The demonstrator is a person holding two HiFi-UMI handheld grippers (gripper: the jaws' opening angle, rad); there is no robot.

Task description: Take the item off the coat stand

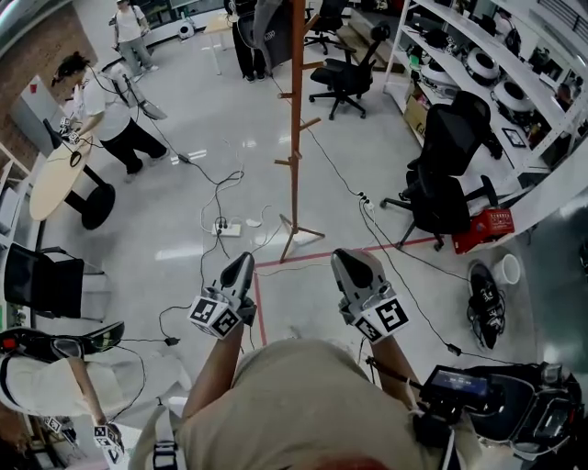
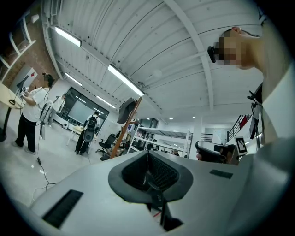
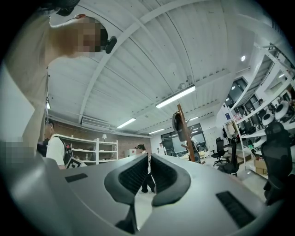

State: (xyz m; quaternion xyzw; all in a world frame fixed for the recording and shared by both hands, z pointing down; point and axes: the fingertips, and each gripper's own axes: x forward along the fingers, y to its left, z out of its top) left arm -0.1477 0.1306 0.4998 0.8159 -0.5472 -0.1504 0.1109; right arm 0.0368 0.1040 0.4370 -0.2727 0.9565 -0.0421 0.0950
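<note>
Left gripper (image 1: 241, 261) and right gripper (image 1: 352, 259) are both closed and empty, held low by the body, probably since the coat stand (image 1: 296, 128) and its dark item (image 1: 268, 27) stand well ahead.

Dark item (image 2: 126, 109) high on the upright wooden coat stand (image 1: 296, 138)

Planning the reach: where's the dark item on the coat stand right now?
Head view, top centre: the dark item hangs high on the coat stand, left of its pole.
</note>
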